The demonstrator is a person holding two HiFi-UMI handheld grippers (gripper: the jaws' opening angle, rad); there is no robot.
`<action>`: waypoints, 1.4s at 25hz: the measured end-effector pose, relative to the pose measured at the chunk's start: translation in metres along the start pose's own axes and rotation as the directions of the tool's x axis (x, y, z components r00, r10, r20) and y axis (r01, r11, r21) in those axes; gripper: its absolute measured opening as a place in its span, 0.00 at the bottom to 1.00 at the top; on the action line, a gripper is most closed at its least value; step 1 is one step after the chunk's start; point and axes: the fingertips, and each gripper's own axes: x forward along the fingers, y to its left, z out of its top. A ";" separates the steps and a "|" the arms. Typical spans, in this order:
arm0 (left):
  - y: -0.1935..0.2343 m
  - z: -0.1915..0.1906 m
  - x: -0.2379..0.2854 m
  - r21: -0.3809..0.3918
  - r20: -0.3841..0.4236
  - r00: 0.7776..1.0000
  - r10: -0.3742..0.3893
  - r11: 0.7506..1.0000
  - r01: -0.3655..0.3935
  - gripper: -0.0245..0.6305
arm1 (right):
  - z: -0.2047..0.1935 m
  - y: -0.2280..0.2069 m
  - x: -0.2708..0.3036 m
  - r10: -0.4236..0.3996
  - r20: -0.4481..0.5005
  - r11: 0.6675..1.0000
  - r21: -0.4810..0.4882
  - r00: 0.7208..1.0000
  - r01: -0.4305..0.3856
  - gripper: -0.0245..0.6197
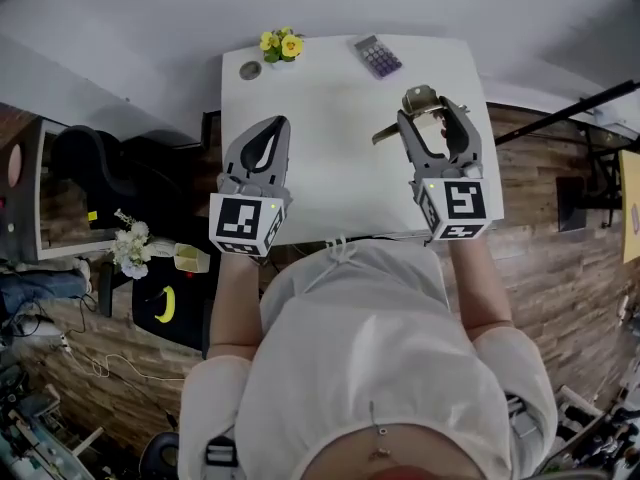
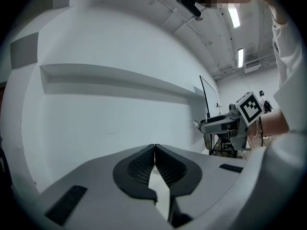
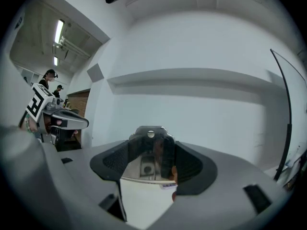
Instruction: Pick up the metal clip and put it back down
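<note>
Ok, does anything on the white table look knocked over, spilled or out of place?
Nothing stands out. On the white table, the yellow flowers and the small grey calculator sit at the far edge, with nothing spilled. The brass-coloured metal clip is off the table, clamped in the right tongs.

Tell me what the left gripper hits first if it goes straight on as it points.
Probably the white wall: the left gripper, jaws shut, points level above the table, with nothing nearer in its view.

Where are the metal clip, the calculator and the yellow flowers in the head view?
metal clip (image 1: 421,98), head view, on its wide body.
calculator (image 1: 378,56), head view, middle of its keypad.
yellow flowers (image 1: 282,44), head view, on the blossoms.
</note>
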 end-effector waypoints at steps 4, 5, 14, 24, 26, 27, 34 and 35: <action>-0.004 0.013 -0.004 0.006 0.028 1.000 -0.006 1.000 0.006 0.07 | 0.010 -0.005 -0.014 -0.030 0.026 1.000 0.008 0.999 0.030 0.49; -0.006 0.016 -0.004 0.005 0.035 0.999 -0.011 1.000 0.010 0.07 | 0.011 -0.006 -0.016 -0.035 0.026 0.999 0.008 0.999 0.034 0.49; -0.013 0.012 -0.001 -0.010 0.025 0.999 -0.035 0.999 0.036 0.07 | -0.005 -0.002 -0.015 -0.037 -0.019 0.999 0.020 0.999 0.037 0.49; -0.011 -0.020 0.019 -0.055 -0.038 0.999 -0.023 0.998 0.021 0.07 | -0.040 0.007 0.022 0.044 -0.086 0.998 0.053 0.995 -0.039 0.49; -0.013 -0.028 0.025 -0.061 -0.057 0.998 -0.020 0.998 0.017 0.07 | -0.055 0.008 0.031 0.063 -0.120 0.997 0.062 0.991 -0.056 0.49; -0.014 -0.032 0.028 -0.067 -0.063 0.998 -0.021 0.998 0.017 0.07 | -0.063 0.009 0.036 0.072 -0.139 0.996 0.068 0.988 -0.063 0.49; -0.009 -0.063 0.042 -0.119 -0.108 0.994 -0.012 0.993 -0.001 0.07 | -0.133 0.021 0.067 0.135 -0.296 0.989 0.103 0.946 -0.108 0.49; -0.008 -0.068 0.044 -0.127 -0.116 0.993 -0.009 0.992 -0.006 0.07 | -0.144 0.022 0.070 0.144 -0.320 0.987 0.108 0.936 -0.115 0.49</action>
